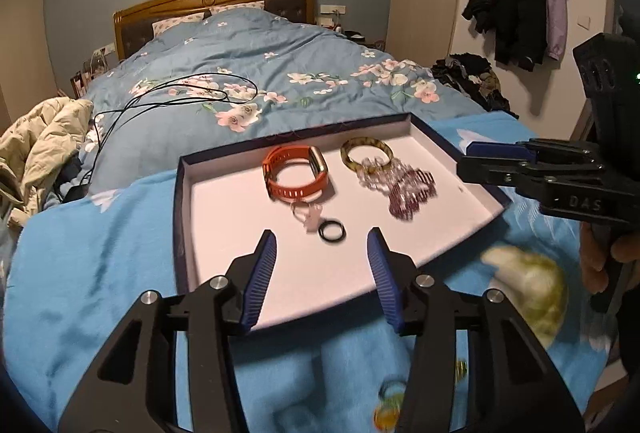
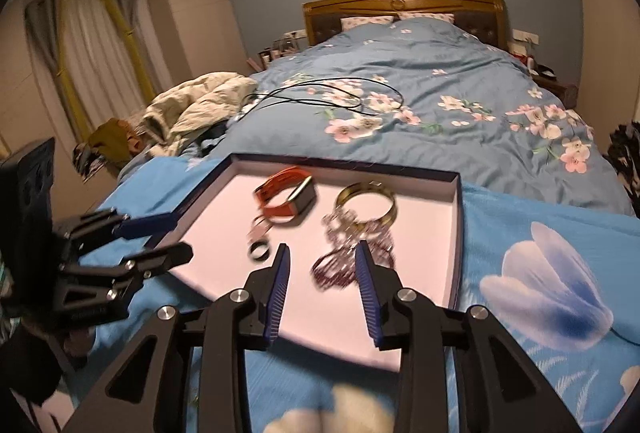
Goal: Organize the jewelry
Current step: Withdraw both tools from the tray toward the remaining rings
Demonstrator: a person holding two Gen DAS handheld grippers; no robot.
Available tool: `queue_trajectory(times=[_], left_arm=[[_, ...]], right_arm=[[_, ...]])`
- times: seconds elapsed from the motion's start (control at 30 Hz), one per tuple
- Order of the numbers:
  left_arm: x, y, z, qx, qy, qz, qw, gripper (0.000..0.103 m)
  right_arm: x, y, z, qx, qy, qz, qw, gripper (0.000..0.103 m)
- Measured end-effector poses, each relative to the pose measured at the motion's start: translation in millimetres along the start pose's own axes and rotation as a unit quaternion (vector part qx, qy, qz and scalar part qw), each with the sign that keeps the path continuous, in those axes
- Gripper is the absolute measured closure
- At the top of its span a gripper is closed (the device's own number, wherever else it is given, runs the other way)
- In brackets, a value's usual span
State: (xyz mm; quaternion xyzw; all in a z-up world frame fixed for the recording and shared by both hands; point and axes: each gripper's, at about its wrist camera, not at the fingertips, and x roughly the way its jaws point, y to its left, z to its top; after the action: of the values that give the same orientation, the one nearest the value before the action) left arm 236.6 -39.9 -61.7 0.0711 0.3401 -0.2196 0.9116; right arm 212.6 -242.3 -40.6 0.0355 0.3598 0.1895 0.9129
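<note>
Left wrist view: we see a shallow dark-rimmed tray (image 1: 178,201) on the blue bedspread (image 1: 92,273). Inside lie an orange watch (image 1: 296,173), a mottled bangle (image 1: 366,153), a blurred beaded bracelet (image 1: 408,193), a pale ring (image 1: 308,217) and a black ring (image 1: 333,231). Our left gripper (image 1: 322,253) hangs with jaws parted, nothing between them; the black ring lies just beyond its tips. The right gripper (image 1: 466,159) reaches over the tray's right edge.

Right wrist view: same tray (image 2: 458,233), same pieces. Our right gripper (image 2: 322,261) stands apart-jawed and empty, the beaded bracelet (image 2: 340,265) under its tips, the black ring (image 2: 259,251) just left. The left gripper (image 2: 176,237), jaws parted, is at the tray's left rim.
</note>
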Motion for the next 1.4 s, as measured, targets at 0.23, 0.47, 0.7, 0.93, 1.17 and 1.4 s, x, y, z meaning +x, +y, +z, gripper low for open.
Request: queue_trajectory(times=[0.23, 0.47, 0.7, 0.93, 1.17, 1.4], left_arm=[[-31, -10, -37, 0.029, 0.009, -0.004, 0.9995, 0.055], [-45, -20, -77, 0.040, 0.040, -0.019, 0.9982, 0.055], [-49, -33, -100, 0.046, 0.063, -0.028, 0.9965, 0.055], [-43, -36, -97, 0.045, 0.078, -0.033, 0.9954, 0.061], [-36, -35, -95, 0.036, 0.089, -0.041, 0.9945, 0.068], [-33, -35, -93, 0.033, 0.092, -0.042, 0.9943, 0.075]], right_arm=[[-18, 32, -34, -0.035, 0.020, 0.034, 0.999, 0.071], [-16, 64, -73, -0.060, 0.056, 0.055, 0.995, 0.071], [-10, 73, -92, -0.046, 0.078, 0.070, 0.993, 0.071], [-2, 81, -97, -0.045, 0.091, 0.066, 0.993, 0.071], [2, 81, -96, -0.041, 0.096, 0.063, 0.993, 0.071], [3, 82, -96, -0.040, 0.099, 0.061, 0.992, 0.073]])
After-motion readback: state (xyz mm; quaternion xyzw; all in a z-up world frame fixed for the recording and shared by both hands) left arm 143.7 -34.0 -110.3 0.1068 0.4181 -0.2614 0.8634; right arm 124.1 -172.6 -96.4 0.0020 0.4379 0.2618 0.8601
